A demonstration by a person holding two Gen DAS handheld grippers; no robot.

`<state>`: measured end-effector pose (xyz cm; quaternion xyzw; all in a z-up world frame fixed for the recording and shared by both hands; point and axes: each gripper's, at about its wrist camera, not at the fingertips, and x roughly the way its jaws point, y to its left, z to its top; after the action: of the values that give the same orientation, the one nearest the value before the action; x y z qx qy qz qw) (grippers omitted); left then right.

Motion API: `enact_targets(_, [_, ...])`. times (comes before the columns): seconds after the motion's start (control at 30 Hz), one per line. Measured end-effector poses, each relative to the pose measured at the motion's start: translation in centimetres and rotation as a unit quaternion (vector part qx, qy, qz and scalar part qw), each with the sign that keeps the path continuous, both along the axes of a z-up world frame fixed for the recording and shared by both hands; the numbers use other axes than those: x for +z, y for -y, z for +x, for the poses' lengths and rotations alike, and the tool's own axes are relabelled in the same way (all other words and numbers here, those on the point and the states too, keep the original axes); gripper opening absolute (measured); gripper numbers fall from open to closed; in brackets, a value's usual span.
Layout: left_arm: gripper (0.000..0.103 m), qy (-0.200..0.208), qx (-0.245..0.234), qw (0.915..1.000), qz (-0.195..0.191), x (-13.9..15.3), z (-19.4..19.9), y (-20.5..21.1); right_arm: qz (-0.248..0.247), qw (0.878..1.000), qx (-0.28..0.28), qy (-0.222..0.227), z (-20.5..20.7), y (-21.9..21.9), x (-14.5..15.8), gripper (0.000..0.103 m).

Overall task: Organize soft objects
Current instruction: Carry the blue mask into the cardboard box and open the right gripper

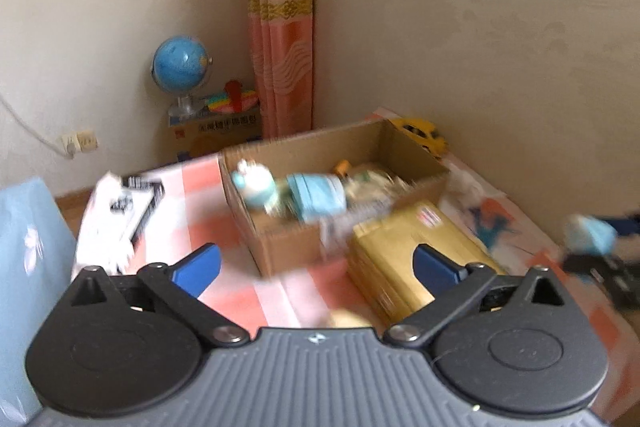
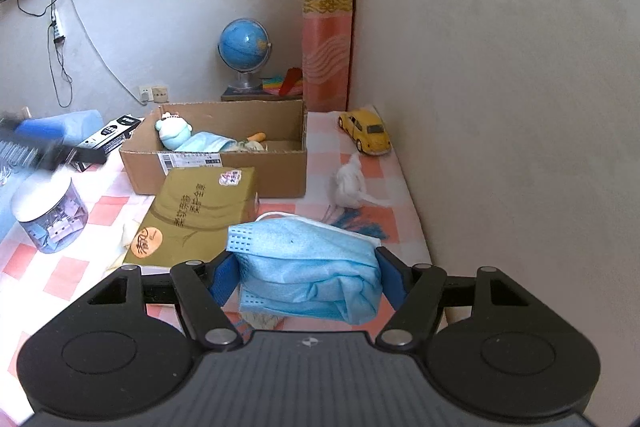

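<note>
My right claw [image 2: 306, 281] grips a crumpled blue face mask [image 2: 308, 267], the blue pads pressing in on both sides of the bundle. It hangs low over the checked table [image 2: 60, 283], near the front edge of the gold tissue pack [image 2: 196, 215]. The cardboard box [image 2: 224, 167] sits beyond that pack, and already holds a pale blue plush toy [image 2: 174, 135], another blue mask [image 2: 204, 143] and some small bits I can't make out.

My left claw [image 1: 316, 267] stands wide with nothing between its pads, pointing toward the same box; its view is smeared, so I can't judge fine clearances from it.

My main worry is the mask: it is bunched loosely, with an ear loop [image 2: 276, 215] trailing free. That loop could catch on the tissue pack's corner or the box's near wall as I carry it over, and drag the mask out of the grip. If I let go too early, I expect it to land on the pack instead of inside.

Both claws aim at one box, so they could collide above it. The white crumpled tissue [image 2: 348, 183] and yellow toy car [image 2: 366, 131] lie well to the right, out of the path.
</note>
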<state>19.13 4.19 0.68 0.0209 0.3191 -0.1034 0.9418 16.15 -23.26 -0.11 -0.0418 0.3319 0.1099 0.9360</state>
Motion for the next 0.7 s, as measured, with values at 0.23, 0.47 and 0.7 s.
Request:
enact_targets(0.23, [0.102,0.004,0.015,0.9998,0.015,-1.9,-5.7,1.3,-0.007,1.0,0.024,0.008,2.5,-1.8,1.0,0.074])
enact_targets(0.47, [0.102,0.026,0.011,0.9994,0.02,-2.3,-7.7,1.6,-0.013,0.999,0.042,0.014,6.9,-3.8,2.5,0.074])
enact_targets(0.7, [0.102,0.026,0.009,0.9996,0.002,-3.2,-7.9,1.2,-0.021,0.997,0.08,0.014,12.8,-6.8,4.2,0.074])
